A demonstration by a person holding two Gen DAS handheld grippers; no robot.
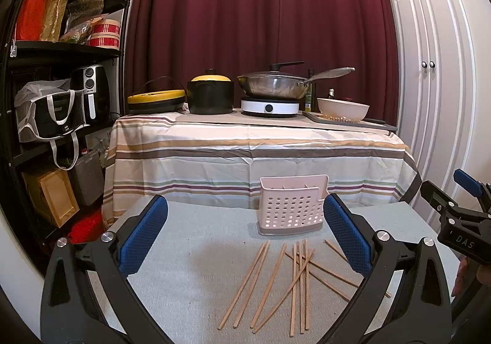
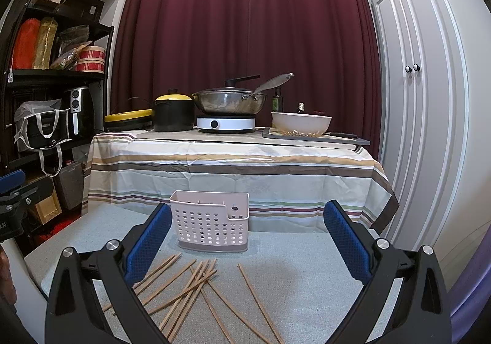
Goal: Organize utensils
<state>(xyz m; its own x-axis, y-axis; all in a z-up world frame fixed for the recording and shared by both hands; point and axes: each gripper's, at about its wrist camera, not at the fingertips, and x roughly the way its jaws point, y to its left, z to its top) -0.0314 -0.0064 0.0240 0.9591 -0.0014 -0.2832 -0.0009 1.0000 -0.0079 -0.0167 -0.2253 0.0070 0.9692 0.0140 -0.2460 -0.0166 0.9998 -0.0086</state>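
Several chopsticks (image 1: 294,276) lie loose and crossed on the grey mat (image 1: 196,267); they sit on the near side of the pink holder (image 1: 291,206), which stands upright near the mat's far edge; beyond that edge hangs a striped cloth (image 1: 245,147). Open mat lies to the left of the sticks, and to their right as the right wrist view shows it. Left gripper (image 1: 245,236) hangs above the pile, jaws wide and empty, sticks between and below its fingers; right gripper (image 2: 247,239) also spread wide, empty, sticks mostly toward its left finger (image 2: 147,242); holder just past both.
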